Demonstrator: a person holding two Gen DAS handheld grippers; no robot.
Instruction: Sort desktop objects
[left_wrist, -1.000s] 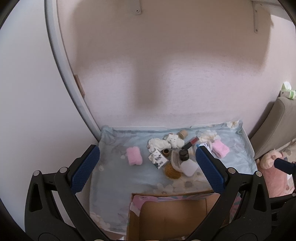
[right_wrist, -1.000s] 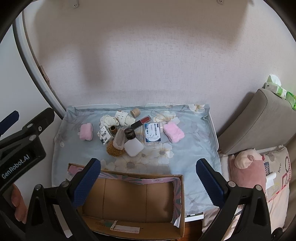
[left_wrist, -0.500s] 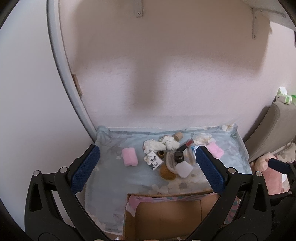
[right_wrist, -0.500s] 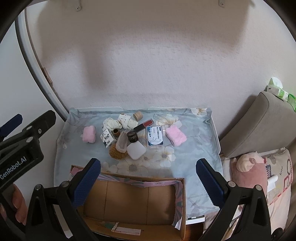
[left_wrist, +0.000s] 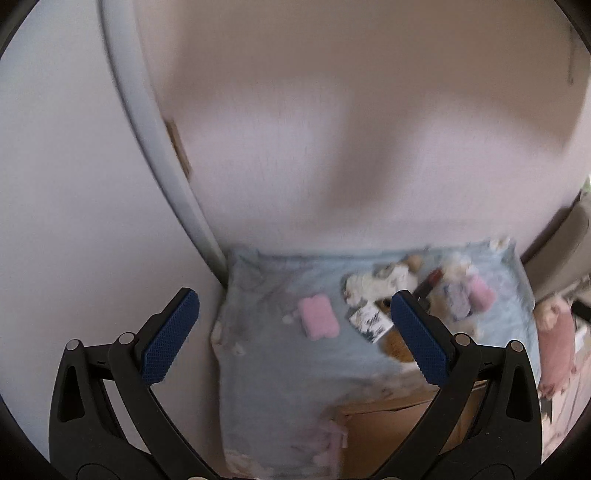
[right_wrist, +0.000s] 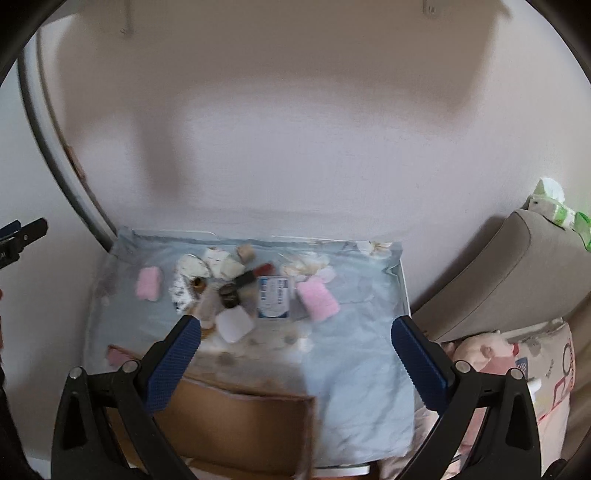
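Desktop objects (right_wrist: 236, 291) lie clustered behind the cardboard box (right_wrist: 236, 417); left gripper (left_wrist: 295, 332) and right gripper (right_wrist: 295, 358) are spread, empty.

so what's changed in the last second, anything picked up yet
Nothing picked up. Both cameras have swung: the table slid right in the left wrist view, and the cardboard box slid left in the right wrist view. Both frames are now motion-blurred. Left gripper and right gripper stay open and empty; objects unmoved.
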